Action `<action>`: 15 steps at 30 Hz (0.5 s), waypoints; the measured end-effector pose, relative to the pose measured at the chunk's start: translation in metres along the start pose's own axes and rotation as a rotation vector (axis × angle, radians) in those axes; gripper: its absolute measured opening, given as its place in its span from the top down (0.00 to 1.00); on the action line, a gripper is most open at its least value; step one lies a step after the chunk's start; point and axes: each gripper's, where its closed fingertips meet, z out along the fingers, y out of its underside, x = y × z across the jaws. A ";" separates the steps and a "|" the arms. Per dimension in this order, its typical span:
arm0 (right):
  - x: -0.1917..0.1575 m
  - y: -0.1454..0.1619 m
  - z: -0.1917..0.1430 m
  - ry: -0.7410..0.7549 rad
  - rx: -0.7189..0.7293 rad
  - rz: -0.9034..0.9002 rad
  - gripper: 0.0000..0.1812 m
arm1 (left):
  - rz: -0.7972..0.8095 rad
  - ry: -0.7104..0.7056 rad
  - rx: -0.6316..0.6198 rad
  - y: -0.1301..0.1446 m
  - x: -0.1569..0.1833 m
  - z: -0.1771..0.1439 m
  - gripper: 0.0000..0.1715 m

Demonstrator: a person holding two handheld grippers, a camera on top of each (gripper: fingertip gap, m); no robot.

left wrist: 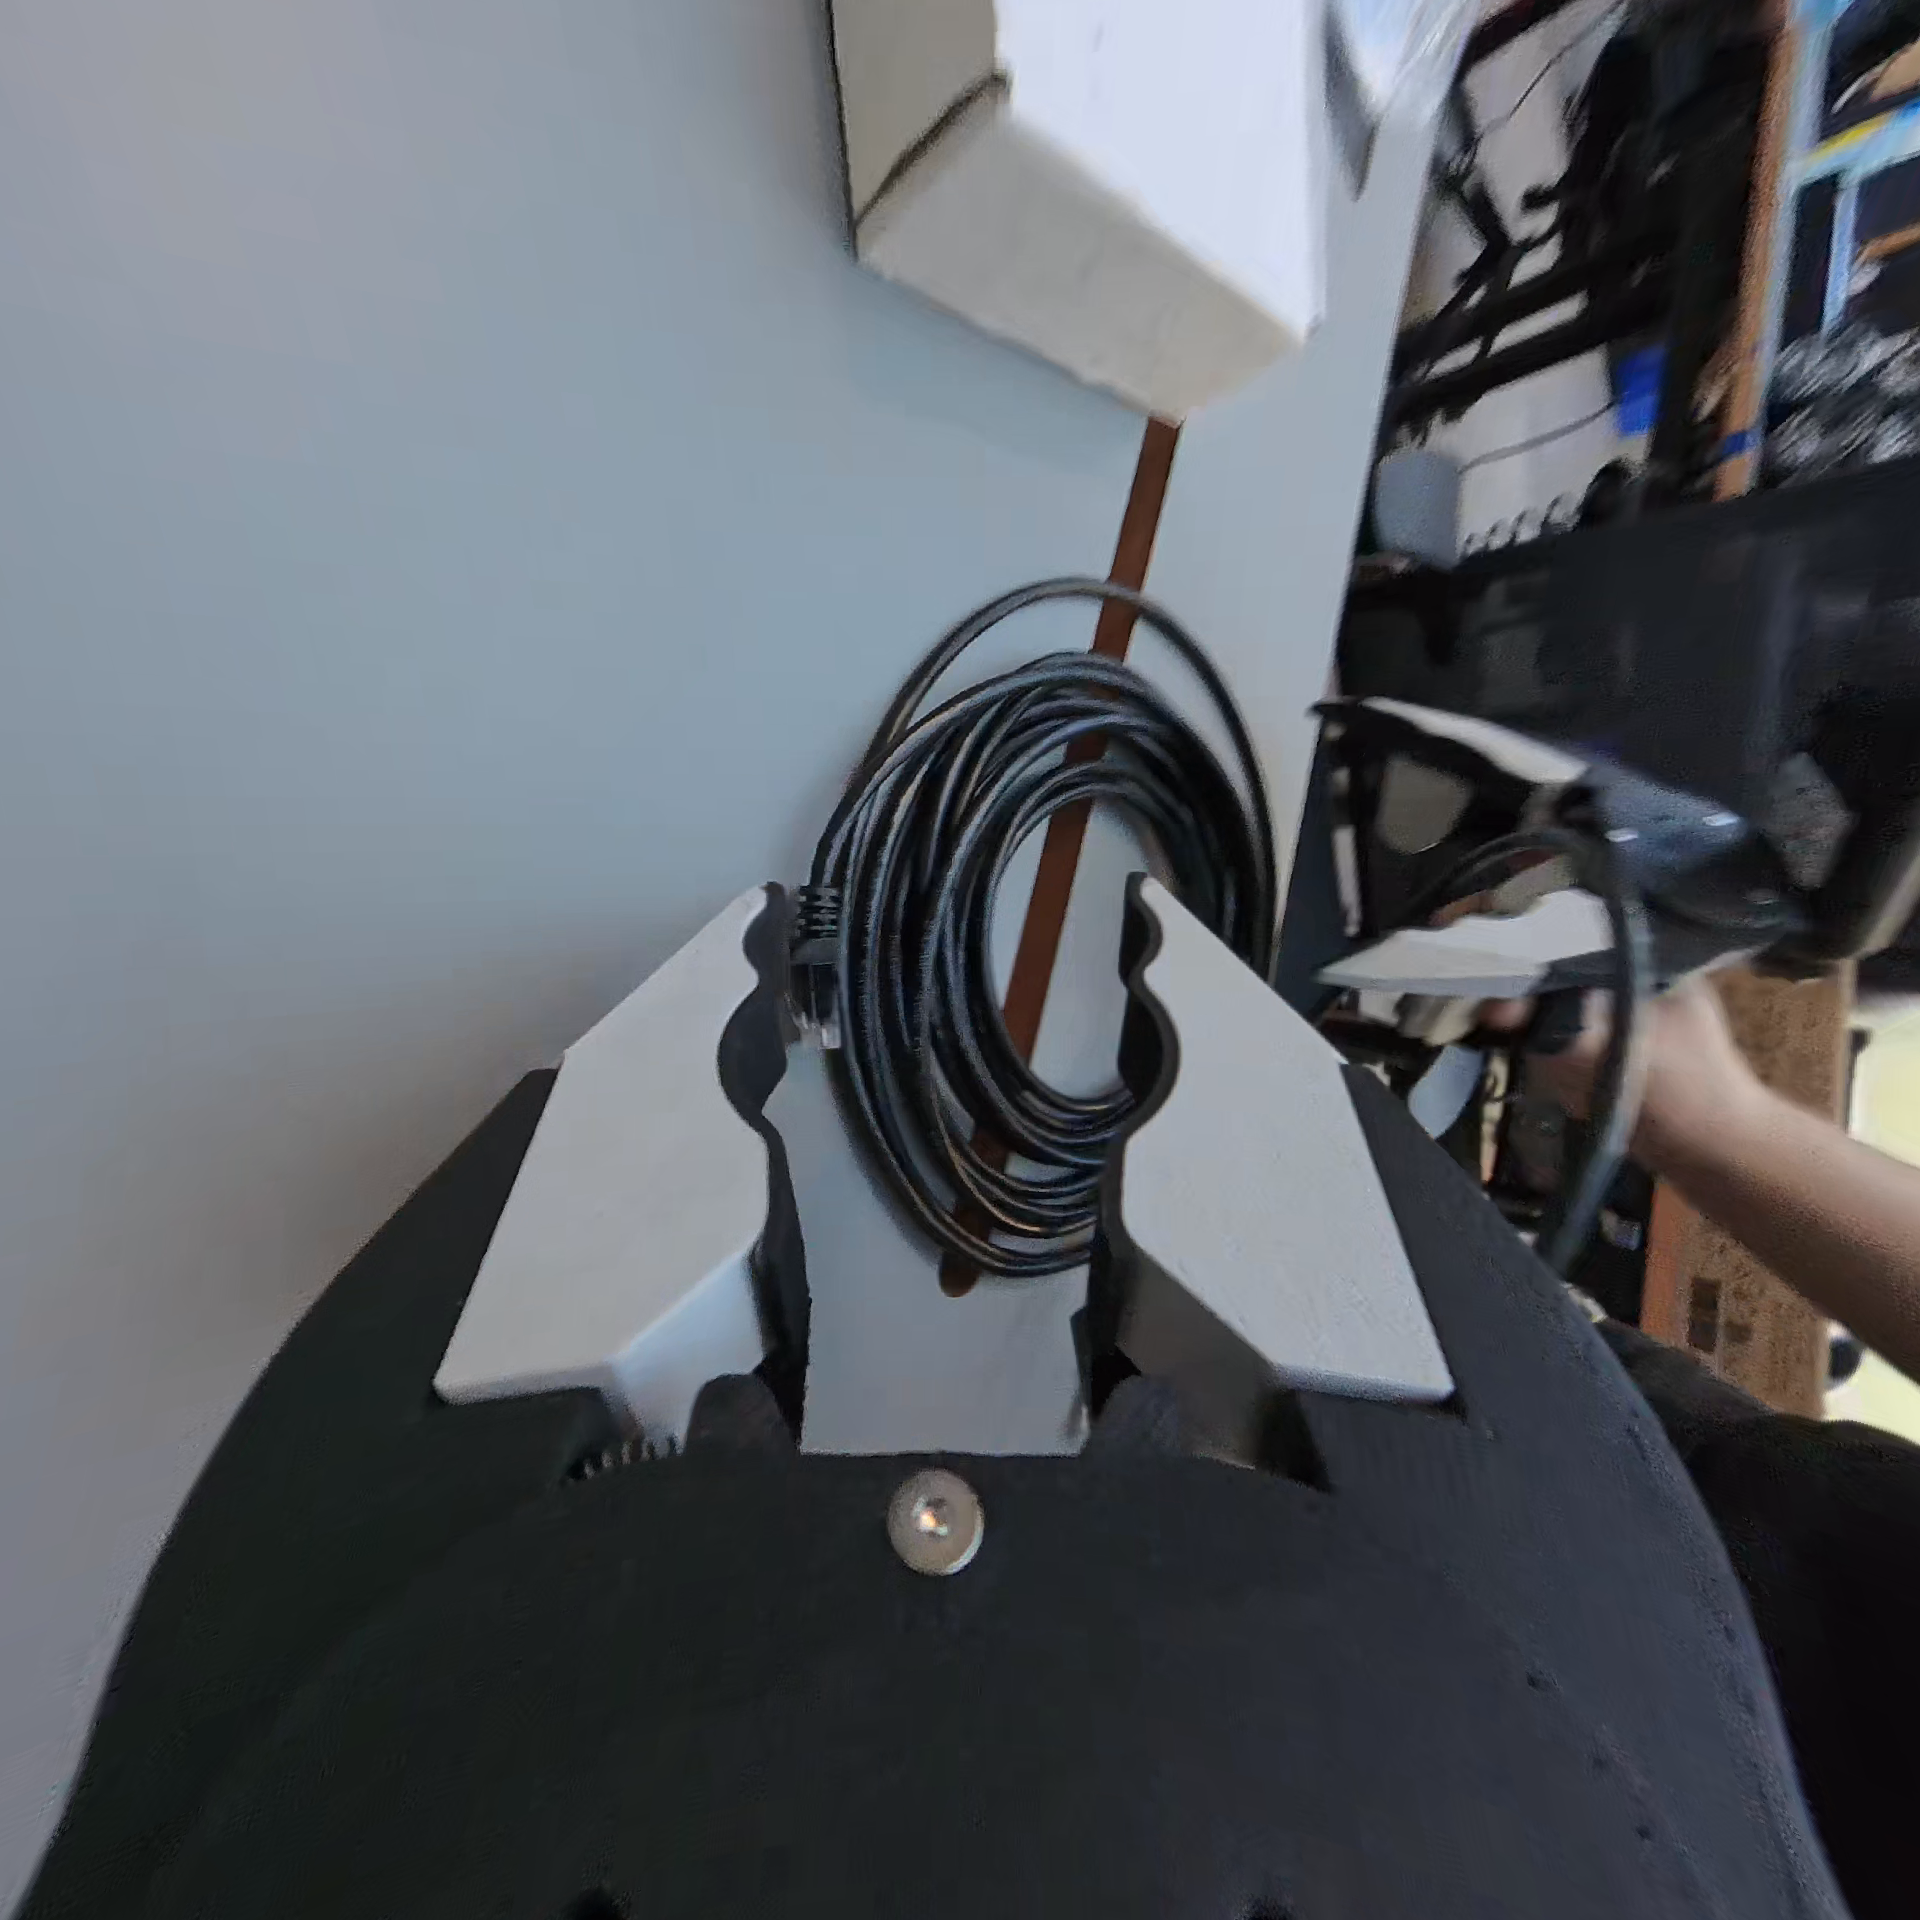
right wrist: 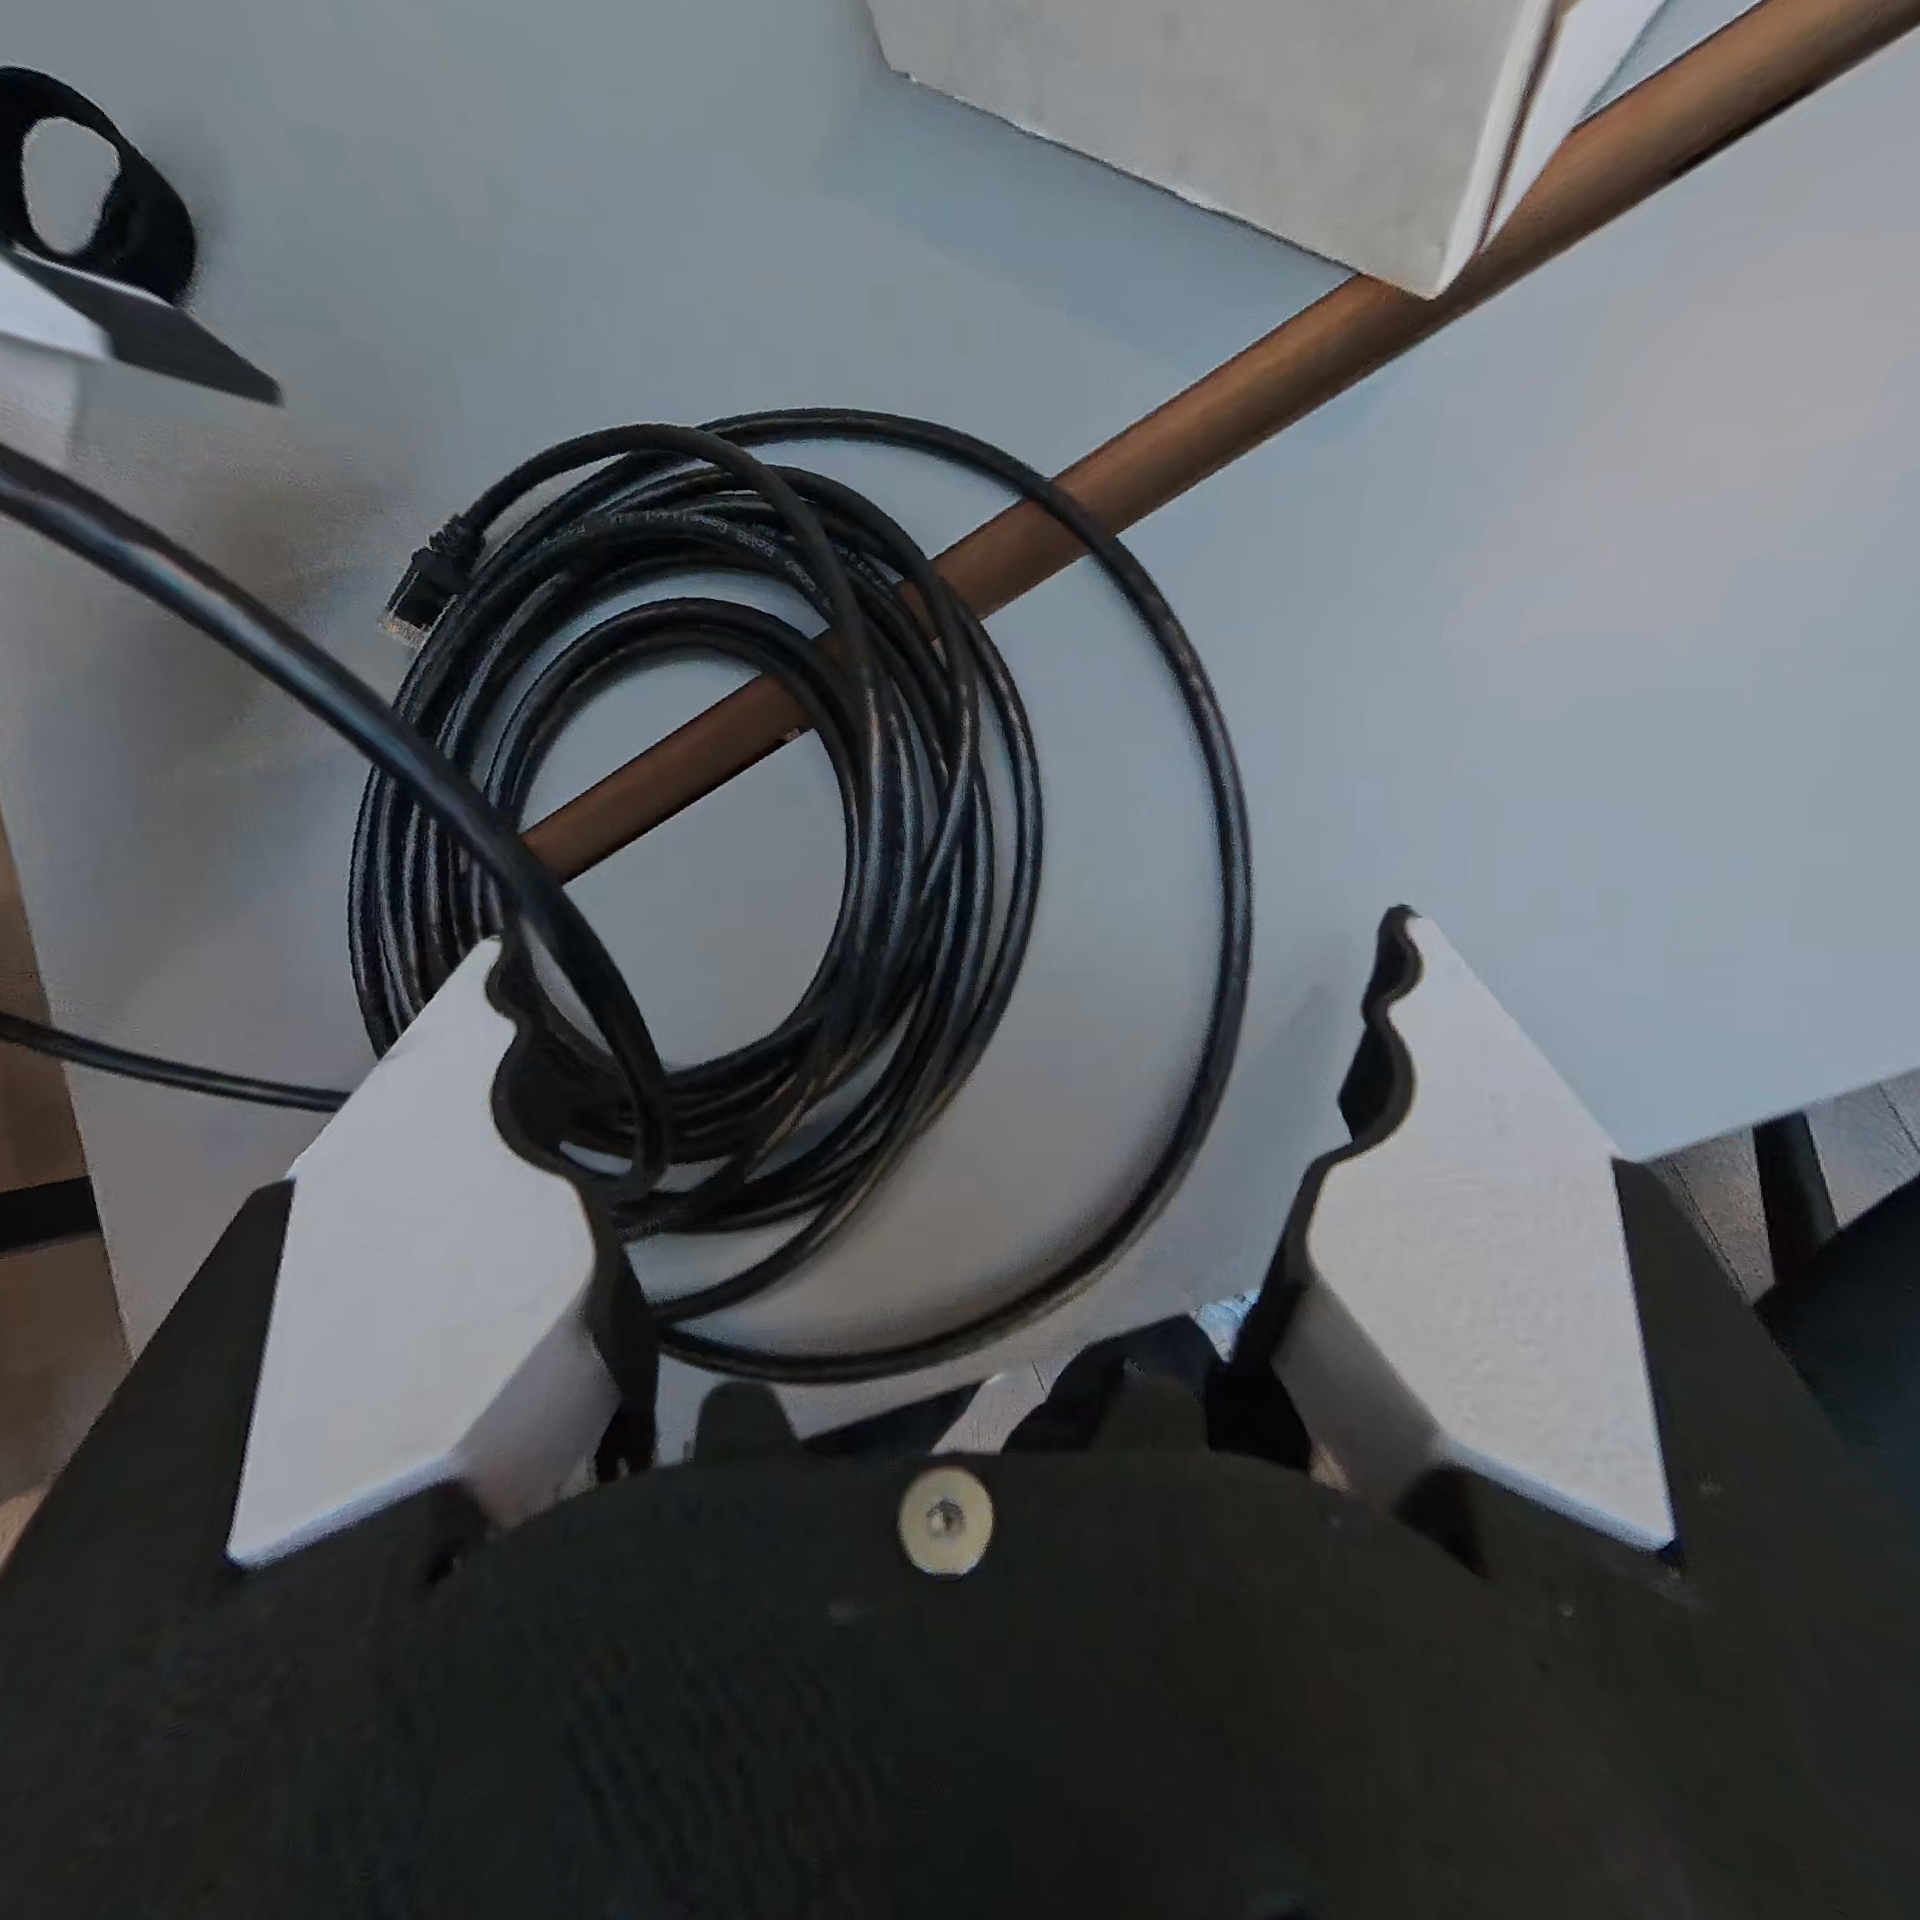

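A coil of black cable with a clear plug lies on a white table, across a brown strip. My left gripper is open right at the coil. Its left finger is beside the plug and its right finger is over the coil's right side; neither pad presses on the cable. In the right wrist view the coil lies ahead of my right gripper, which is wide open and holds nothing. A loose black strand runs across its left finger. The right gripper also shows in the left wrist view, open.
A white box stands on the table beyond the coil and also shows in the right wrist view. A person's hand holds the right gripper. Dark cluttered shelves stand to the right. A black loop sits at the far left.
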 end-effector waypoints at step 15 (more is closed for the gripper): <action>0.015 -0.011 0.021 -0.014 -0.183 -0.135 0.74 | 0.005 0.145 -0.130 0.072 0.068 0.016 1.00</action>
